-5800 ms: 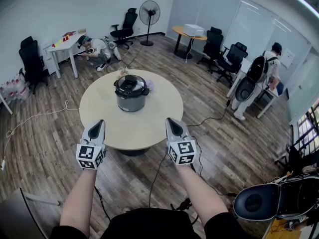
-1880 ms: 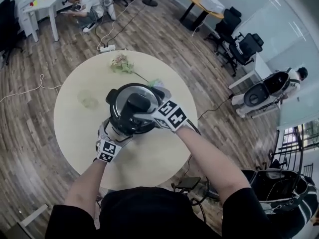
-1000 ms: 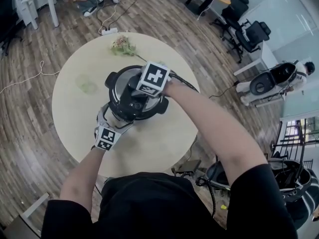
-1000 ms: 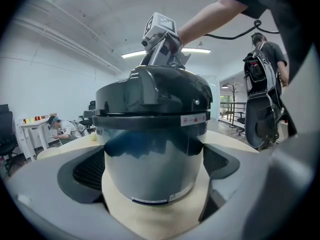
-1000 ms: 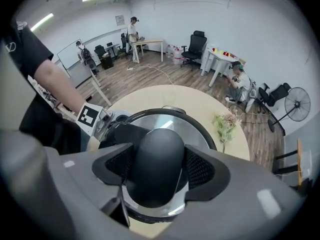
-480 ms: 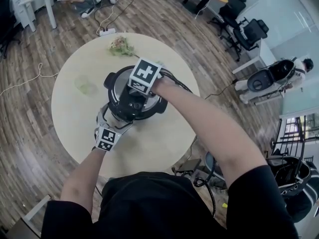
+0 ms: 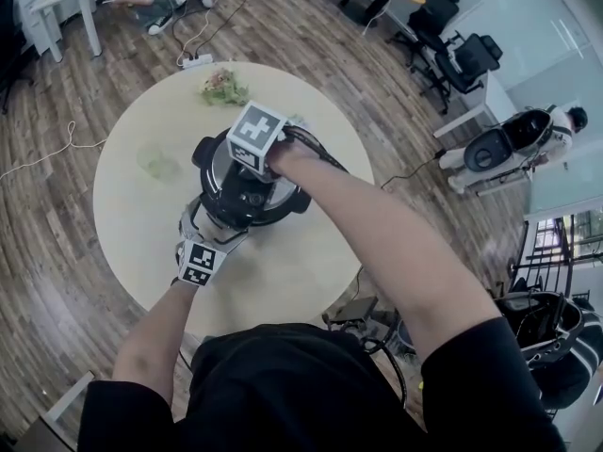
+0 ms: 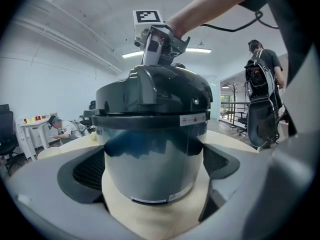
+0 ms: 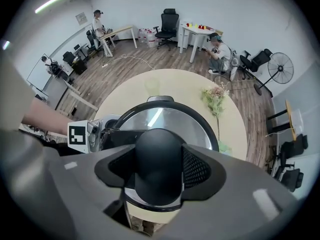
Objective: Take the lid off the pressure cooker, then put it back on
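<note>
The pressure cooker [image 7: 240, 196] stands mid-table with its dark lid [image 8: 155, 89] on. My left gripper [image 7: 209, 229] reaches in level from the near side. In the left gripper view it [image 8: 155, 174] has its pads [image 8: 90, 169] set against both sides of the steel body. My right gripper [image 7: 252, 163] points straight down over the lid, its marker cube on top. Seen from the right gripper view, my right gripper [image 9: 157, 164] has the black lid knob [image 9: 159, 156] between its pads [image 9: 196, 169]. Its jaws have just been closing and now press on the knob.
The cooker stands on a round beige table [image 7: 132, 215]. A sprig of flowers [image 7: 224, 85] lies at the table's far edge and a pale greenish patch [image 7: 158, 165] at far left. A cable runs off the table's right side. Office chairs [image 7: 452, 40] and desks stand farther off.
The right gripper's marker cube has swung leftward over the lid as the wrist rolled. The left gripper has stayed at the cooker's body.
</note>
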A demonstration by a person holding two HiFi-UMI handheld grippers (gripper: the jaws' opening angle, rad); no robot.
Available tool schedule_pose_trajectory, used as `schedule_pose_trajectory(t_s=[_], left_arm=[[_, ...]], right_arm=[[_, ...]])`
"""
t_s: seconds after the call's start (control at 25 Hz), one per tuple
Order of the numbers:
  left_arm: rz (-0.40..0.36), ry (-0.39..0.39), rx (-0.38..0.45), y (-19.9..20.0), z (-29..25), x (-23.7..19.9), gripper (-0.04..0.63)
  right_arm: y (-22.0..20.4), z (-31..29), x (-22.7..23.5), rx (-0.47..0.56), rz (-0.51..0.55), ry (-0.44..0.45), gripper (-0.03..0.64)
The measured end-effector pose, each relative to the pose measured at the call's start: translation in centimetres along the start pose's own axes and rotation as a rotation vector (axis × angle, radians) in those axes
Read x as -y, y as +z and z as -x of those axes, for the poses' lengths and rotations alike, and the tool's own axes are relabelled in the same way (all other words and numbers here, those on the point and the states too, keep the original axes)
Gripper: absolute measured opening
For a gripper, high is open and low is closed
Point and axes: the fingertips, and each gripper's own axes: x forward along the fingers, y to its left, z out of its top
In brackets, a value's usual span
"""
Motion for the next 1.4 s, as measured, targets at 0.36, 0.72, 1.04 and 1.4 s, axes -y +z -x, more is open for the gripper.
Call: schedule_pose_trajectory(t_s=[0.36,0.72,1.04,1.4], left_arm=[[-0.006,0.001,-0.006,0.9,0.3,0.2,0.589],[0.004,-0.002,-0.010,0.3,0.1,0.2,0.589],[0.002,-0.003,-0.005,0.3,0.1,0.1,0.589],[0.005,-0.008,-0.009,0.3,0.3,0.2,0.589]], right_arm=[[-0.3,-0.2,0.3,-0.022,-0.135,-0.010,0.287],[-0.3,-0.3,1.0,-0.031,-0.302,-0.017,0.288],[-0.9,-0.2,2.1,-0.010,-0.675,-0.056,0.293],[-1.5,-0.6,1.3,-0.053,-0.521,-0.040,0.290]])
